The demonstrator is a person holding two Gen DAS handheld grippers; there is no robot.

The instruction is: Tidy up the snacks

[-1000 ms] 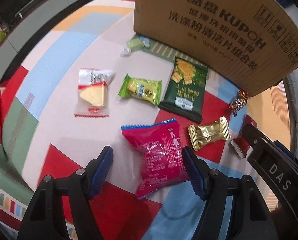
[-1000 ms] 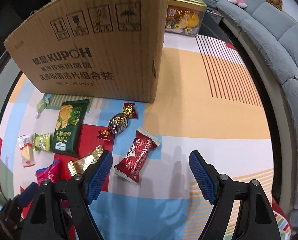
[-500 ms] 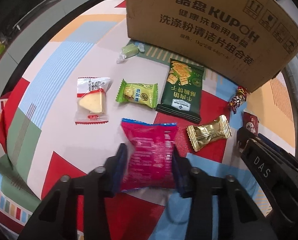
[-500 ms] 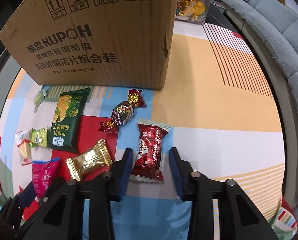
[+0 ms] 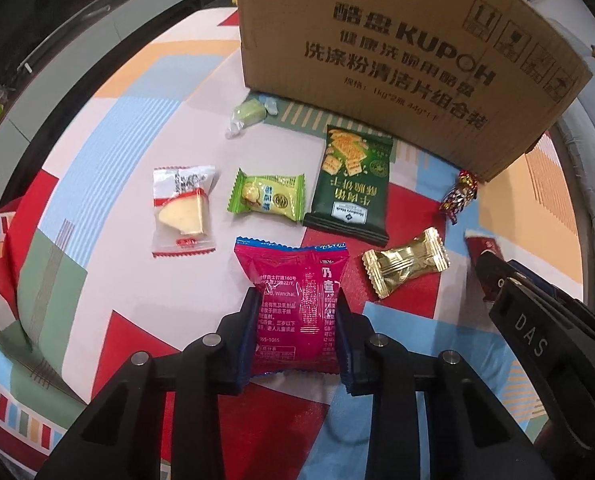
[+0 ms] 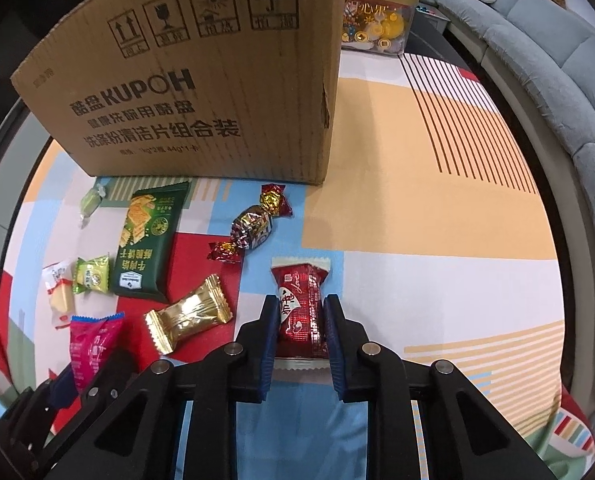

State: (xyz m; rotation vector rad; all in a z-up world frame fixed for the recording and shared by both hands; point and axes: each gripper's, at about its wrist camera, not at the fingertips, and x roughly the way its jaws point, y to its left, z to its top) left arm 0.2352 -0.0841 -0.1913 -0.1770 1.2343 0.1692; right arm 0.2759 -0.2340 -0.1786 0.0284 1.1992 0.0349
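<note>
Both tongs pinch packets—pink packet (image 5: pixel 297 304), red packet (image 6: pixel 300 312)—on patchwork cloth (image 6: pixel 437 216).

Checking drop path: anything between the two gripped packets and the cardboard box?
Yes: the dark green cracker pack lies between the pink packet and the cardboard box; the foil candy lies left of the red packet.

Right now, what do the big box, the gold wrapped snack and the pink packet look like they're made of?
Big box: brown corrugated cardboard, matte; vertical fluting lines and printed handling symbols show.
Gold wrapped snack: metallic foil or foil-look film, glossy; bright crinkled reflections, serrated ends.
Pink packet: thin plastic film, slightly shiny; it puckers where the left gripper fingers squeeze it.
</note>
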